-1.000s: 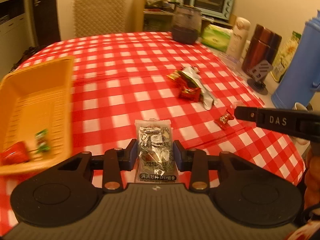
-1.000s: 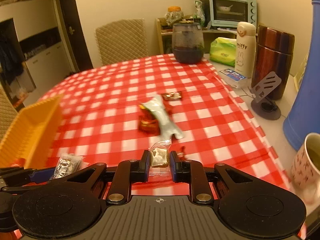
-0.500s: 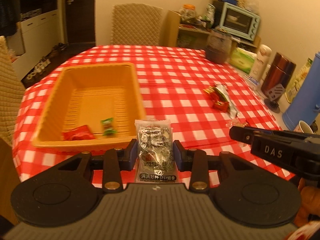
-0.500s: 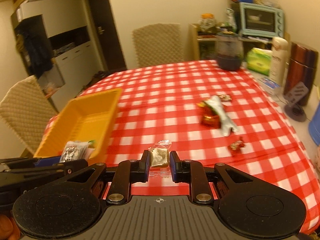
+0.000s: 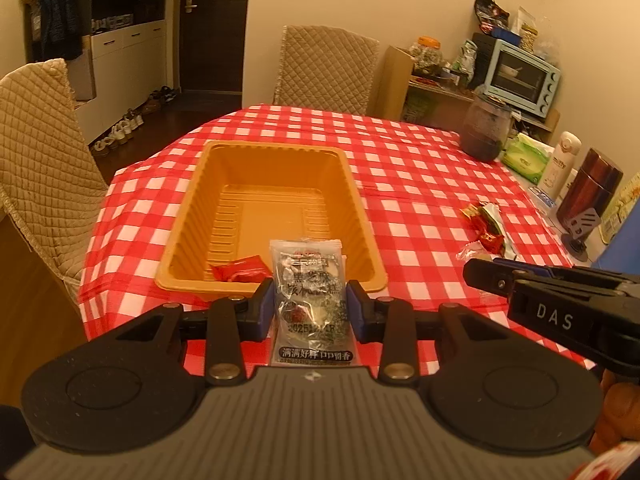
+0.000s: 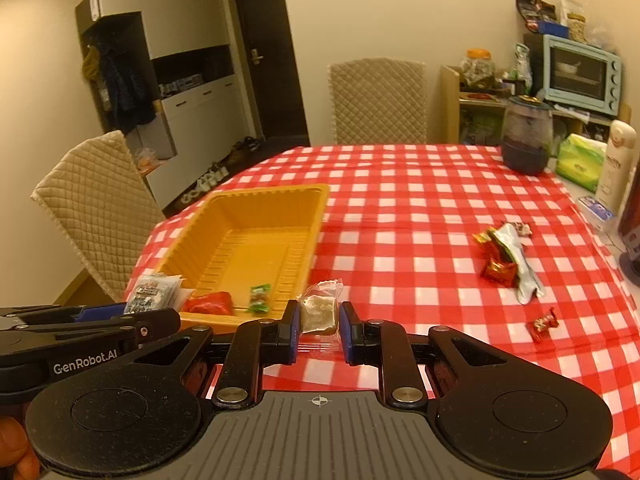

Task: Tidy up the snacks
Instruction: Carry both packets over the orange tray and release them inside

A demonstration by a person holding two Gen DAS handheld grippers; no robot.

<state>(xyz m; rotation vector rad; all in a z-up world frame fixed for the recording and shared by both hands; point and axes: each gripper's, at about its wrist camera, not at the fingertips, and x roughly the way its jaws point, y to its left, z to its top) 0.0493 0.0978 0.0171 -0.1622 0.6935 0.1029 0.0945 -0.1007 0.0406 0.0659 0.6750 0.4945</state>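
My left gripper [image 5: 310, 302] is shut on a silver snack packet [image 5: 308, 280] with black print, held just in front of the near rim of the orange tray [image 5: 264, 152]. In the right wrist view my right gripper [image 6: 319, 326] is shut on a small clear-wrapped beige candy [image 6: 318, 310], hovering by the orange tray's [image 6: 264, 192] near right corner. A red packet [image 6: 210, 303] and a green candy [image 6: 259, 298] lie inside the tray. More snacks [image 6: 505, 258] and a red candy [image 6: 543, 323] lie on the checked cloth to the right.
The table has a red-and-white checked cloth [image 6: 400, 208]. A dark jar [image 6: 526, 138], tissue pack [image 6: 580, 160], white bottle [image 6: 614, 164] and brown flask [image 5: 588, 188] stand along the far right. Quilted chairs [image 6: 96, 208] sit left and behind the table.
Both grippers have swung left and risen with their snacks, from over the loose pile to the near edge of the orange tray. Both grips are unchanged.
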